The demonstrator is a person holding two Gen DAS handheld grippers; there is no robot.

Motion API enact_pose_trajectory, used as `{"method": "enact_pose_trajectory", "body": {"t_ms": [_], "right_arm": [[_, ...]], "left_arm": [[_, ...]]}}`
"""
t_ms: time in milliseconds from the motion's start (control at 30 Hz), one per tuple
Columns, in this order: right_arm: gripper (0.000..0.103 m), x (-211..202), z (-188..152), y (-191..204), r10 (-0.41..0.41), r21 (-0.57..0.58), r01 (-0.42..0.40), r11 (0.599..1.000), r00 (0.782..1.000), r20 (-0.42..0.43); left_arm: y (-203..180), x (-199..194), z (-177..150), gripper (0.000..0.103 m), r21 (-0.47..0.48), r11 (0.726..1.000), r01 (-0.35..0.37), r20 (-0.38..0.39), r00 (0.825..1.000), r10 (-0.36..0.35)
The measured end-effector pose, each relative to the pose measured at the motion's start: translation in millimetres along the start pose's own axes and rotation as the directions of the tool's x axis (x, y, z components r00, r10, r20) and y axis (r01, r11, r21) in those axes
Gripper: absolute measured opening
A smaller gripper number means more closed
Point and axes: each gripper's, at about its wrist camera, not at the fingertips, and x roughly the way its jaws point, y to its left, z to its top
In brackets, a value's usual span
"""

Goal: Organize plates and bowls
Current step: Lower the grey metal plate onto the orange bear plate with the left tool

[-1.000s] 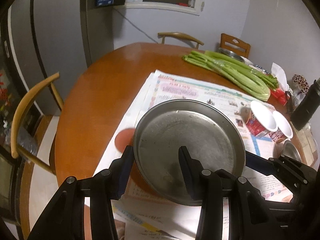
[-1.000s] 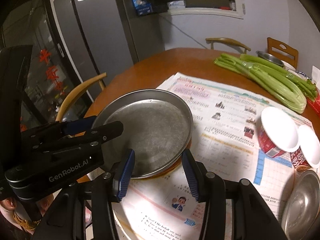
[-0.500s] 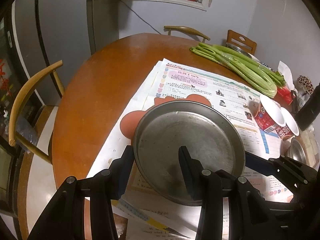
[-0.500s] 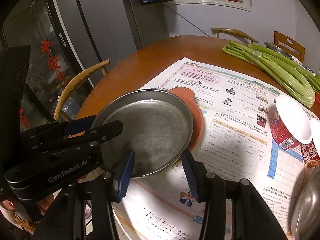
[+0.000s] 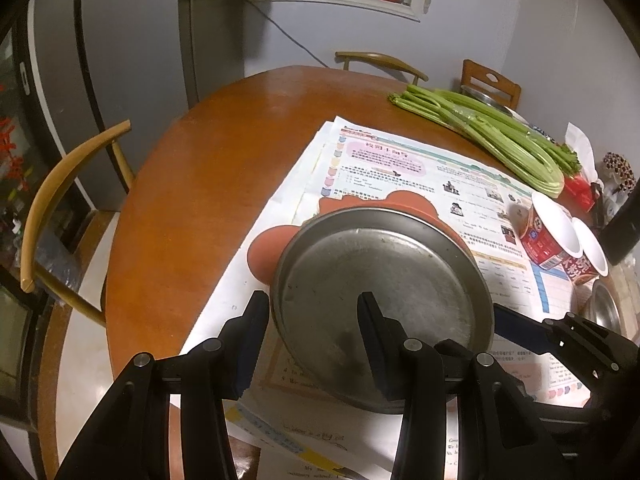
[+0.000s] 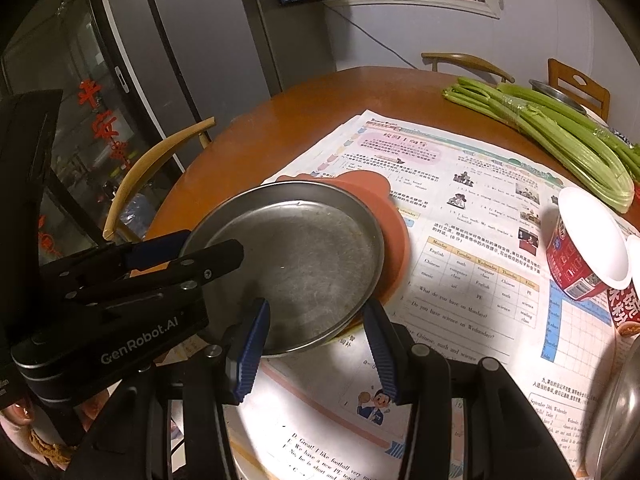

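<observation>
A round steel plate (image 5: 384,296) is held tilted above the table. My left gripper (image 5: 312,312) straddles its near-left rim, one finger outside and one inside, and appears shut on it. The plate (image 6: 296,260) also shows in the right wrist view, where the left gripper (image 6: 188,256) clamps its left edge. An orange scalloped plate (image 6: 384,216) lies on the newspaper under and behind the steel plate; it shows in the left wrist view (image 5: 268,252) too. My right gripper (image 6: 316,320) is open and empty at the steel plate's near rim.
Newspaper sheets (image 6: 460,264) cover the near half of the round wooden table (image 5: 192,200). Two paper cups (image 6: 584,248) lie at the right, beside a steel bowl (image 5: 604,312). A celery bunch (image 5: 492,132) lies far right. Wooden chairs (image 5: 60,200) stand around the table.
The steel plate has risen and pulled back with my left gripper, uncovering the orange plate beneath it. My right gripper stayed open at the plate's near rim.
</observation>
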Motion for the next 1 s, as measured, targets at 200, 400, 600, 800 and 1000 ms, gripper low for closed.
{"method": "enact_pose_trajectory", "body": {"t_ms": [200,400,600,800,1000], "right_arm": [[0.049,-3,2,-3,-0.016,0.004,0.016,1.000,1.000,0.017],[0.049,-4,4,-6,-0.013,0.010,0.013,1.000,1.000,0.020],[0.049,-2,5,-3,-0.018,-0.008,0.019,1.000,1.000,0.026],[0.049,5,8,-4,-0.035,-0.020,0.035,0.999,0.999,0.032],[0.049,-7,9,-13,-0.026,0.004,0.026,1.000,0.997,0.073]], "left_arm": [[4,0,0,0.047,-0.007,1.000,-0.011,-0.002,1.000,0.011],[6,-2,-1,0.047,-0.012,1.000,-0.003,0.003,1.000,0.003],[13,-13,-2,0.048,-0.039,0.999,0.012,0.021,1.000,-0.011],[24,-19,-7,0.048,-0.082,0.996,0.037,0.016,0.999,-0.036],[33,-11,-11,0.048,-0.143,0.983,0.114,-0.015,0.993,-0.117]]}}
